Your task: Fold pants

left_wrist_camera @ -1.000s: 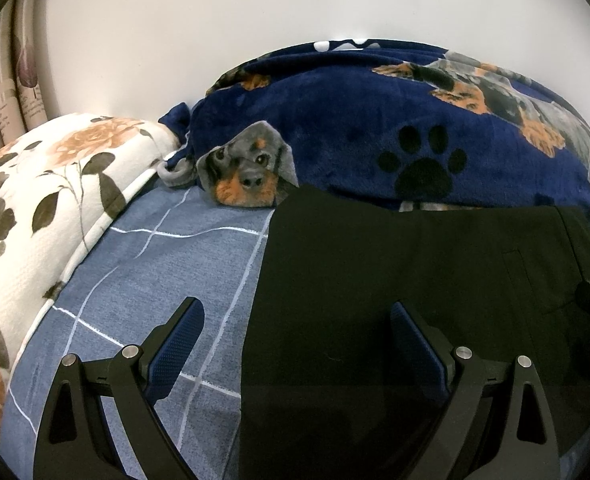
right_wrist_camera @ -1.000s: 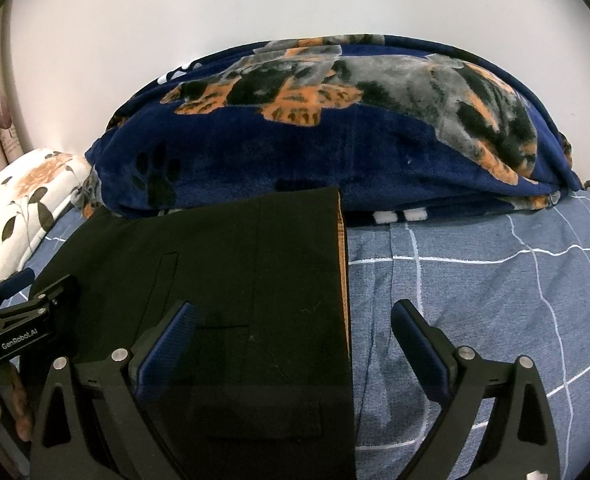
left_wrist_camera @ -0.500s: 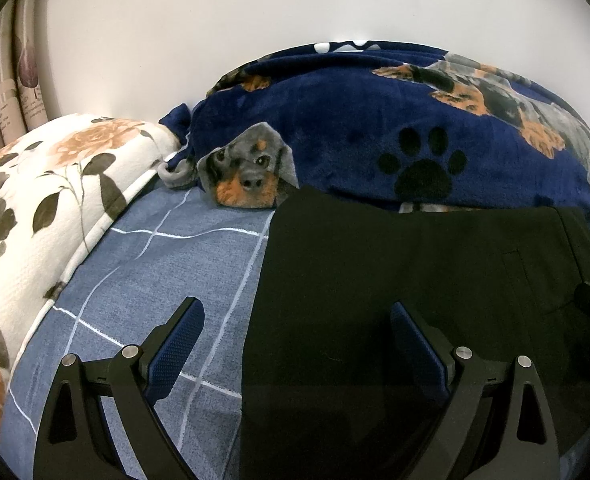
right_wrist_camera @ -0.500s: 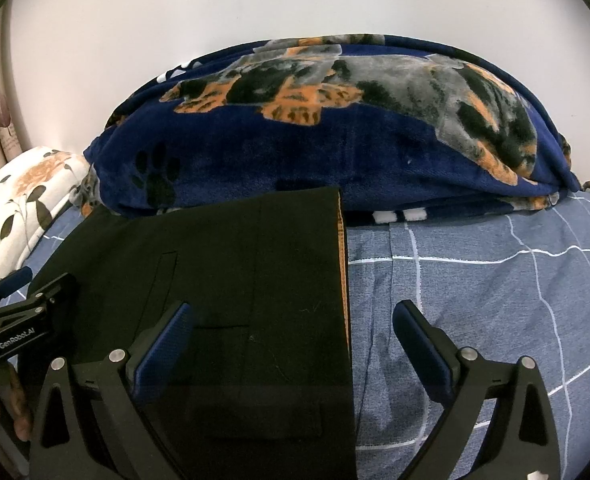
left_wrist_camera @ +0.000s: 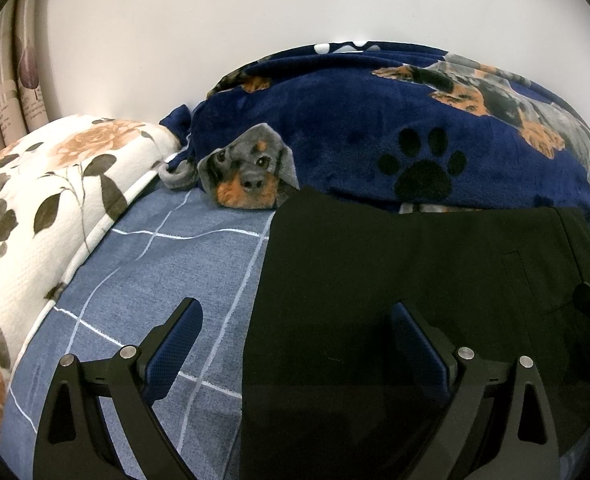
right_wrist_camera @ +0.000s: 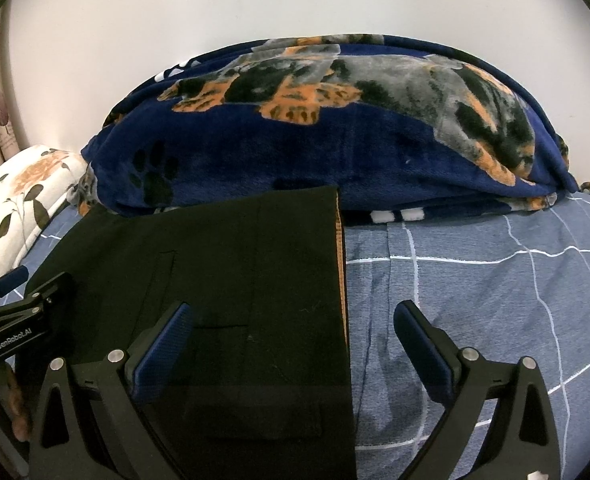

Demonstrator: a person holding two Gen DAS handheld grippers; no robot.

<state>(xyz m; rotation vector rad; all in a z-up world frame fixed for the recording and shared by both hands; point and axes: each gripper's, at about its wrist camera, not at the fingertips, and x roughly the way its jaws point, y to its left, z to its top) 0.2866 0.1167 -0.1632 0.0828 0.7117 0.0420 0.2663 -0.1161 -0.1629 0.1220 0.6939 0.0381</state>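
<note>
Pants, black, lie flat on a blue bedsheet with thin white grid lines; a pocket seam shows on the right part in the left wrist view. Far edge of the pants reaches the foot of a bundled navy blanket printed with dogs and paw marks; whether they touch, cannot tell. In the right wrist view the pants fill the left half, their right edge straight with a thin orange-brown strip along it, bare bedsheet to the right. Floral pillow, white with orange flowers and dark leaves, at far left beside the blanket; plain white wall behind. Left gripper: fingers spread wide, nothing held, left finger over the sheet, right finger over the black cloth, so the pants' left edge runs between them. Right gripper: also spread wide and empty, left finger over the pants, right finger over the sheet, straddling the right edge. Contact with the cloth not discernible. Left gripper's body also seen at the left margin of the right wrist view, fingers of a hand below it.
</note>
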